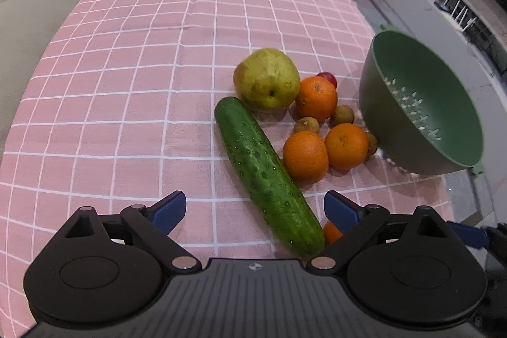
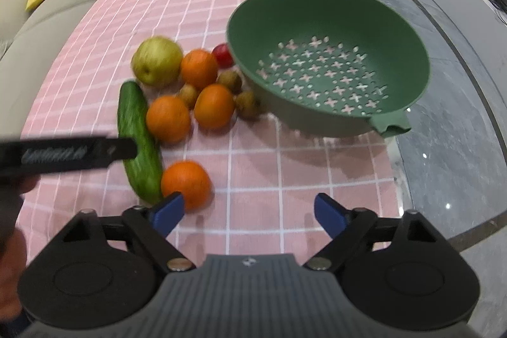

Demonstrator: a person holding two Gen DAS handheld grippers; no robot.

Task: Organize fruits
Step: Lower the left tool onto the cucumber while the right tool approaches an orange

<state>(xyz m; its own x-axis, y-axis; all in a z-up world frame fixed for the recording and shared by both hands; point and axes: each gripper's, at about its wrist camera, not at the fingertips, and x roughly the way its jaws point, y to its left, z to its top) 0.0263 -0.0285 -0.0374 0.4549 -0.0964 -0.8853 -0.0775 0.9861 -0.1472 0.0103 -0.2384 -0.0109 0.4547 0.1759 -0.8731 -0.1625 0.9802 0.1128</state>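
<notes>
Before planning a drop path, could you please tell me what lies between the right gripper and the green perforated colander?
In the right wrist view, only bare pink checked tablecloth separates the right gripper from the green perforated colander.

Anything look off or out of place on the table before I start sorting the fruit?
One thing: a cucumber lies among the fruit, beside the oranges and pear. The green colander sits upright and empty. Nothing spilled or damaged.

Open left hand-held gripper (image 1: 255, 211) over cucumber (image 1: 267, 175), oranges (image 1: 305, 156), green colander (image 1: 421, 106)
</notes>
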